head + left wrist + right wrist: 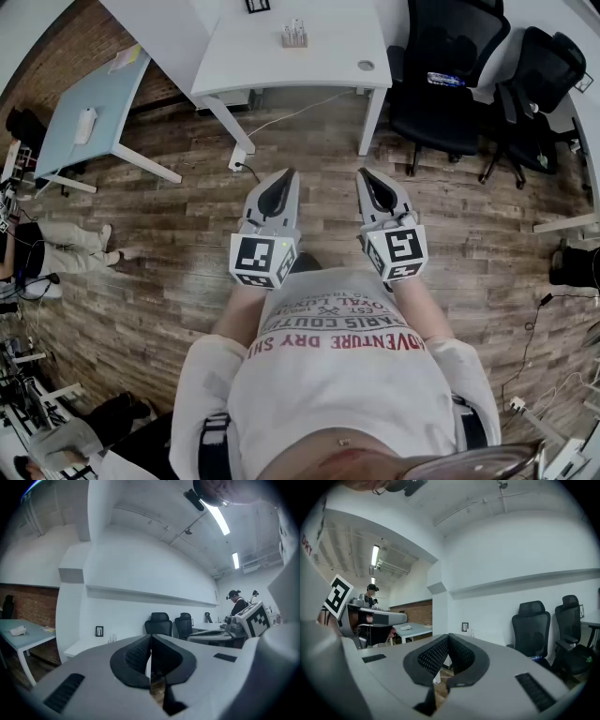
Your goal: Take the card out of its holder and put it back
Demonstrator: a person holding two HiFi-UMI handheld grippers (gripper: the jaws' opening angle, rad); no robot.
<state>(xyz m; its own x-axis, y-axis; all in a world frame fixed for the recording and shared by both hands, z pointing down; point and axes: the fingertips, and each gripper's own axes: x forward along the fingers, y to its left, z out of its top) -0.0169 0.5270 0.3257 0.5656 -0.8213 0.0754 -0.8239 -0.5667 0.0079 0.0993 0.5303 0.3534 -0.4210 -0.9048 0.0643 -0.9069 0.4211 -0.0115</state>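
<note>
Left grey gripper [288, 175] and right grey gripper [366, 174] both shut, empty — small clear card holder [294, 36] sits well off on the white table [328, 61]; card likely thin, light, slick — pinch its exposed edge.

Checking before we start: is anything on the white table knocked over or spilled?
Nothing stands out. The small holder stands upright on the white table, and the left gripper and right gripper are shut and empty.

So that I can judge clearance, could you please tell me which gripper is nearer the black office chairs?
Right. The right gripper is left of the black office chairs and closer to the person; the left gripper is farther left, beyond it.
</note>
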